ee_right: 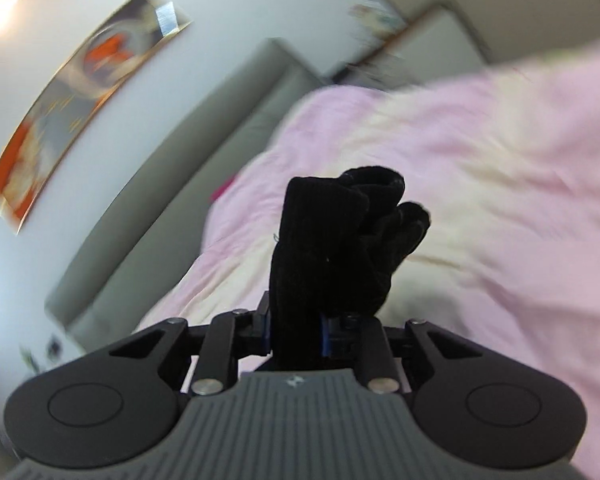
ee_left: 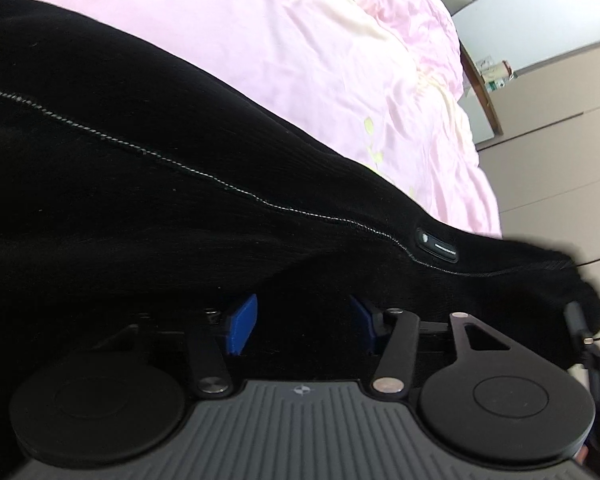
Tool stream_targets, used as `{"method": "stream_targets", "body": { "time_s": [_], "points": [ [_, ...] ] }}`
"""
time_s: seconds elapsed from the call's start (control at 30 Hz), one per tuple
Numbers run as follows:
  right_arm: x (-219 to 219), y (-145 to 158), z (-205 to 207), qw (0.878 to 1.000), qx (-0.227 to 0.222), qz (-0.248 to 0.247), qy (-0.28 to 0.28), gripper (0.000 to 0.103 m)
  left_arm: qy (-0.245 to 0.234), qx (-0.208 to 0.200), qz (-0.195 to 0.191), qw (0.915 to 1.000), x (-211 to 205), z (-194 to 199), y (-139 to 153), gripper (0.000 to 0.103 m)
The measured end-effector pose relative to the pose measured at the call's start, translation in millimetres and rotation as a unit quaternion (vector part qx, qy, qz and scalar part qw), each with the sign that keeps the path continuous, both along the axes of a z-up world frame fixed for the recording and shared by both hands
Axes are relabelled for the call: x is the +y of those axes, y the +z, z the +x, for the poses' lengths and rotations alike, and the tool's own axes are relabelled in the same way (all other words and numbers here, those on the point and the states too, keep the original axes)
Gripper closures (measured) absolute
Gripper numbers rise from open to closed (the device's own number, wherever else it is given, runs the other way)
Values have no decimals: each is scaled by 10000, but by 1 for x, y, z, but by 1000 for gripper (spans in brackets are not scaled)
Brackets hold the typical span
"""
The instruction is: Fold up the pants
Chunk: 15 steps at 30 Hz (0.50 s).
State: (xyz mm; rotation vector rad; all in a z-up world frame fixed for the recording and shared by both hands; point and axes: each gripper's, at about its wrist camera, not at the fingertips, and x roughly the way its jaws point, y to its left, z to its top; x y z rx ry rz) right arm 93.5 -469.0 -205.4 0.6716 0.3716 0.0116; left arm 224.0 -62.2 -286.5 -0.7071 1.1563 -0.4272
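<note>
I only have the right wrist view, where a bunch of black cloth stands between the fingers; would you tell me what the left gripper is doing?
Observer: The left gripper has the pants bunched between its blue fingers, which stand apart around the cloth.
Operator: Thank you. Is any marking visible on the cloth there?
Observer: Yes, a pale stitched seam runs across it to a small label.
Operator: And what lies beyond the cloth?
Observer: The pink bedspread, with a few green printed marks.

Black ribbed pants (ee_left: 140, 200) (pale stitched seam, small label) drape over the pink bedspread (ee_left: 300, 40).
</note>
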Motion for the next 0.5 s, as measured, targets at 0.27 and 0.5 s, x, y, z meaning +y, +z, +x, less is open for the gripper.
{"method": "stream_targets", "body": {
  "time_s": [0.27, 0.5],
  "points": [
    [148, 32, 22, 9300, -80, -3163, 1868, 86, 291, 40, -257, 9992, 29, -9, 1, 47],
    [237, -14, 23, 8193, 226, -4512, 3531, 86, 388, 264, -279, 9985, 56, -14, -8, 87]
  ]
}}
